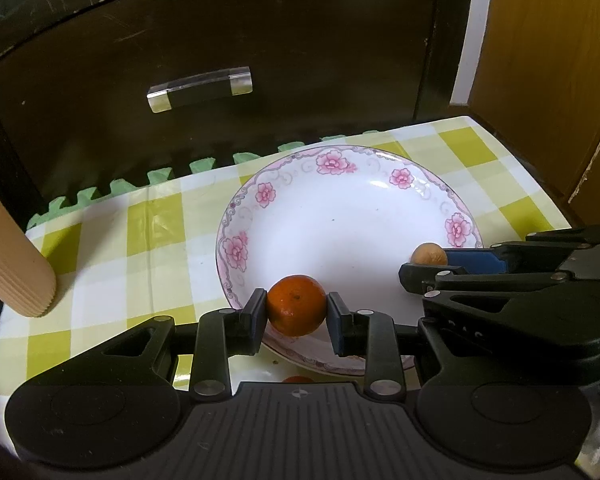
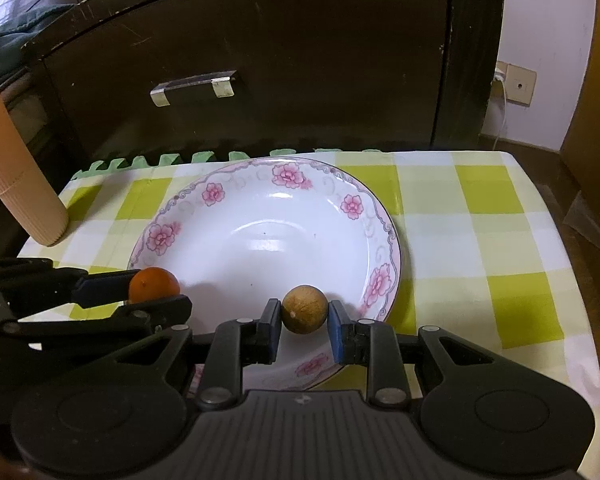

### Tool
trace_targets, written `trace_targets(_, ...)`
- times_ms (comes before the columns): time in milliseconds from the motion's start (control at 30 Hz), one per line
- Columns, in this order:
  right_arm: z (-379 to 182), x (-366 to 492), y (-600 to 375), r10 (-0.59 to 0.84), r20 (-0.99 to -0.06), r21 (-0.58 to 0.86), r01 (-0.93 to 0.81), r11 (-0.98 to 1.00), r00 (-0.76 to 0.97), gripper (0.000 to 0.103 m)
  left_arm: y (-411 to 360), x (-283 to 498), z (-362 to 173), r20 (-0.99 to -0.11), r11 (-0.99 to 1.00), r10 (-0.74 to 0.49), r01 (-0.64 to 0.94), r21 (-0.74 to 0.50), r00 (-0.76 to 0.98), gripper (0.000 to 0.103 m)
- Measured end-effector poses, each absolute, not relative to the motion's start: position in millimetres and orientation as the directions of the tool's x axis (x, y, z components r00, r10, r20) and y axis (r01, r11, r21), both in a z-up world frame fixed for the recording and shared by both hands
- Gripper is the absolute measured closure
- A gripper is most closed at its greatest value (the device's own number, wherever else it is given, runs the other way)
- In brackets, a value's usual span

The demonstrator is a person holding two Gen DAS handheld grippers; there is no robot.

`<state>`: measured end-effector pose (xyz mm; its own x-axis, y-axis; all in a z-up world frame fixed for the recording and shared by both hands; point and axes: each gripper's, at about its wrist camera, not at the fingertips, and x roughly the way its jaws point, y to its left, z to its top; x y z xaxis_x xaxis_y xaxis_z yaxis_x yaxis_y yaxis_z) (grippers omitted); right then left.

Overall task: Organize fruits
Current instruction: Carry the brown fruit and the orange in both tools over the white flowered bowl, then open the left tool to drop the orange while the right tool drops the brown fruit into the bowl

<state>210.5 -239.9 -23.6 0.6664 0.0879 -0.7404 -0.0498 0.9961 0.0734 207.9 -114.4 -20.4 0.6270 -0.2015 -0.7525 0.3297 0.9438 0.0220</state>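
Left wrist view: your left gripper (image 1: 296,312) has its two black pads pressed against opposite sides of a small round orange mandarin (image 1: 296,310), pinched at its widest girth, which I judge keeps a round fruit from squirting out; the mandarin sits over the near rim of the white shallow ceramic plate with pink flower border (image 1: 260,196), so a release here would likely drop it just inside the lip. The plate rests on the yellow-and-white checked tablecloth (image 1: 140,248), its well bare. Another bit of orange shows under the plate's near edge, too hidden to identify. A ribbed beige cylinder (image 1: 16,264) stands at the cloth's left edge, well apart. Right wrist view: your right gripper (image 2: 304,316) is clamped on a small brown-tan round fruit (image 2: 304,309), again across its middle, held over the plate's near right part. Both fruits hang at about the same height, side by side, so I judge you are bringing the pair to the plate together. The dark wooden drawer front with a metal handle (image 2: 260,60) stands behind the table, out of the way
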Motion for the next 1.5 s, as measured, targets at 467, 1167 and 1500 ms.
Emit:
trace_targets(467, -22.0, 210.8, -238.6, 0.067, -0.735, 0.06, -0.034, 0.998, 0.675, 0.078, -114.3, 208.1, -20.0, -0.751, 0.945, -0.198, 0.326, 0.025, 0.63, 0.061)
trace_targets(1167, -7.9, 204.7, -234.6, 0.044, -0.698, 0.04, -0.022, 0.999, 0.715, 0.077, -108.1, 203.3, -8.1, -0.727, 0.956, -0.179, 0.292, 0.031, 0.663, 0.049)
trace_targets(1500, -1.2, 201.5, -233.3, 0.034, -0.689, 0.032, -0.016, 0.999, 0.724, 0.076, -105.2, 195.7, 0.2, -0.71, 0.957, -0.174, 0.286, 0.041, 0.682, 0.043)
